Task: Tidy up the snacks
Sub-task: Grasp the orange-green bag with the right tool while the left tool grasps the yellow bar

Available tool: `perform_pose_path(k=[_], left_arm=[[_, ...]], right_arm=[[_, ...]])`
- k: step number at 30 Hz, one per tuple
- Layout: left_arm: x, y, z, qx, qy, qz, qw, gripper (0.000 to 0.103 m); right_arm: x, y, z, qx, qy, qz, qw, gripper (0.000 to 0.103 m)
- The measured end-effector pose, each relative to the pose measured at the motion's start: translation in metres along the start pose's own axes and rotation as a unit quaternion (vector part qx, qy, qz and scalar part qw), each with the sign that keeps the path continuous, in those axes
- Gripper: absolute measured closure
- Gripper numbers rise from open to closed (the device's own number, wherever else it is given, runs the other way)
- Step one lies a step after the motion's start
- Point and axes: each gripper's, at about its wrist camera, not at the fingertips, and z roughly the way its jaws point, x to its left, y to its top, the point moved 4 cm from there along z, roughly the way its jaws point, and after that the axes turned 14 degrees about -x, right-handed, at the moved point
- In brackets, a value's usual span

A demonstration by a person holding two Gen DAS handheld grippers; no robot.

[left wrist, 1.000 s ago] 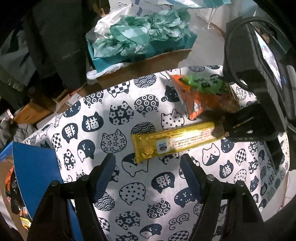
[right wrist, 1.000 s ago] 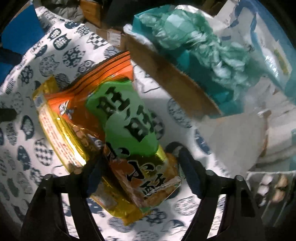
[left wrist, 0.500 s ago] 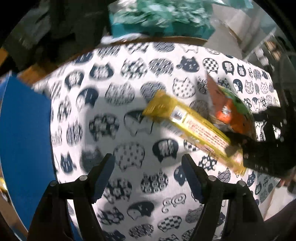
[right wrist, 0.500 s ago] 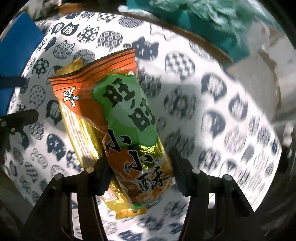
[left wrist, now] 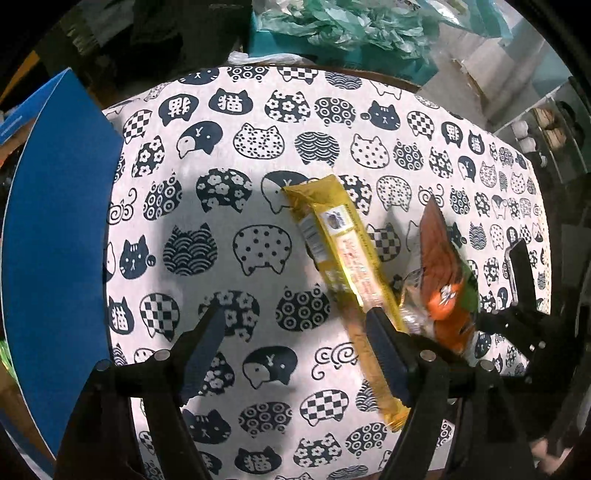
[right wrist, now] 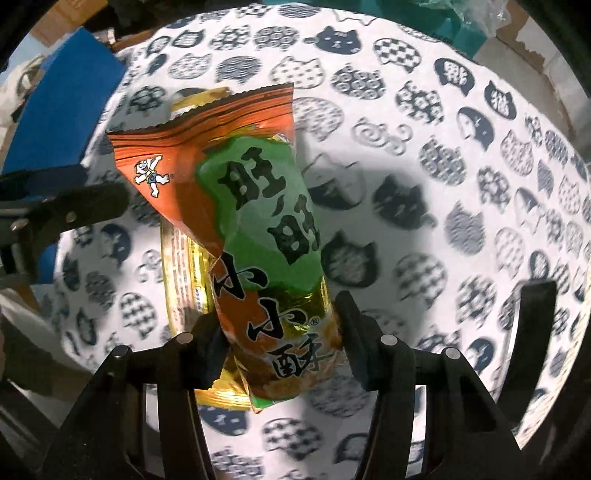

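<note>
Right wrist view: the orange and green snack bag (right wrist: 255, 236) sits between the fingers of the right gripper (right wrist: 277, 345), which press on its lower end, and the bag stands lifted above the cat-print tablecloth (right wrist: 461, 192), casting a shadow there. Directly behind and partly under the bag is the long yellow snack packet (right wrist: 184, 273); whether the same fingers also pinch that packet cannot be told. To the right of the bag the cloth is bare out to its rounded edge, beyond which brown cardboard (right wrist: 524, 48) shows. Left wrist view: the yellow snack packet (left wrist: 343, 266) runs diagonally across the cloth (left wrist: 258, 140), its near end passing behind the right finger (left wrist: 388, 358) of the left gripper (left wrist: 295, 350), whose jaws are spread wide with only cloth between them. The orange and green snack bag (left wrist: 443, 280) appears edge-on at the right, beside the packet. This view alone shows the wide bare cloth to the left, bounded by a blue panel (left wrist: 55, 229) along the table's left edge, and at the far edge a teal box (left wrist: 273, 42) holding crumpled green plastic (left wrist: 351, 26).
</note>
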Motion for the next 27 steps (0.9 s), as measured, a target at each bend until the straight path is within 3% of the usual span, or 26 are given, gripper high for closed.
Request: perform_pose_path(k=[5, 11, 21, 23, 25, 27], left_arm=[[-0.014, -0.005, 0.003, 0.008, -0.012, -0.014, 0.9998, 0.023], [-0.039, -0.006, 0.02, 0.022, -0.032, -0.032, 0.9987, 0.021], [-0.071, -0.001, 0.057, 0.025, -0.006, -0.009, 0.9996, 0.017], [-0.077, -0.001, 0.063, 0.023, 0.0, -0.001, 0.9997, 0.026], [-0.078, -0.002, 0.063, 0.019, 0.008, 0.013, 0.9997, 0.044], [-0.083, -0.002, 0.064, 0.014, 0.002, 0.024, 0.9996, 0.055]], right_arm=[[-0.004, -0.013, -0.007, -0.018, -0.035, 0.007, 0.999, 0.052], [-0.045, -0.013, -0.019, -0.034, -0.092, 0.013, 0.995, 0.052], [-0.08, -0.021, -0.02, -0.038, -0.1, 0.029, 0.994, 0.052], [-0.08, -0.018, -0.016, -0.04, -0.099, 0.029, 0.994, 0.052], [-0.086, -0.013, -0.013, -0.044, -0.1, 0.029, 0.994, 0.052], [-0.089, -0.007, -0.013, -0.046, -0.099, 0.028, 0.994, 0.052]])
